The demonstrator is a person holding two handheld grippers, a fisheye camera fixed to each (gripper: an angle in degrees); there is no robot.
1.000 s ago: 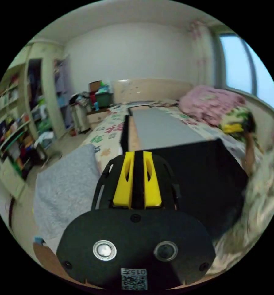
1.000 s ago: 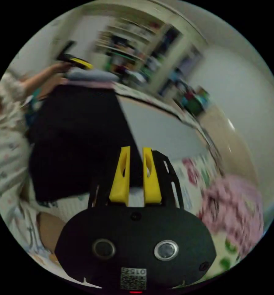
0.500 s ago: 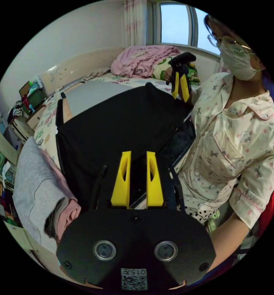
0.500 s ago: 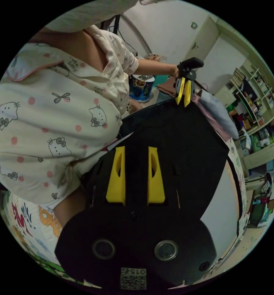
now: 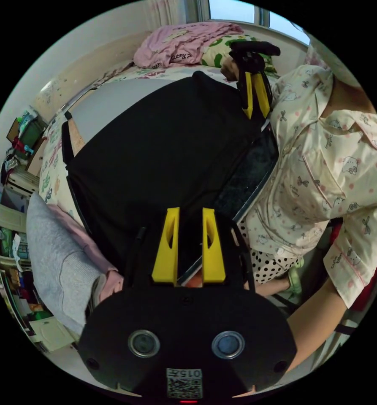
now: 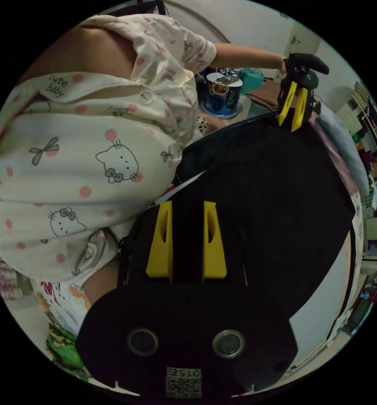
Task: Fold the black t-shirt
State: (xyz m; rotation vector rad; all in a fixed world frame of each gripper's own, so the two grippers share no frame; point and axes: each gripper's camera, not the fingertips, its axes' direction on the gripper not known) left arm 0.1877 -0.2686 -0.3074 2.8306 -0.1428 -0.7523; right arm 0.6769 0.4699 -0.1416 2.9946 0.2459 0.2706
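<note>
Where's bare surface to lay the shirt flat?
Free: the grey board past the black t-shirt, bordered by the patterned bedsheet. Crowded: grey and pink folded clothes on one side, the pink blanket at the far end, the person on the near side.

Dim, sharp fisheye views; daylight perhaps from the window (image 5: 234,8)

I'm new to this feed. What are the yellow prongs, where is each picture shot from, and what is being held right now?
Each picture comes from a fisheye camera riding on a hand-held gripper; the yellow prongs are its jaws. A person holds one in each hand. The left hand-held gripper appears again in the right gripper view, and the right hand-held gripper in the left gripper view. A black t-shirt is spread over a grey board on the bed. Each gripper seems to pinch its near edge.
</note>
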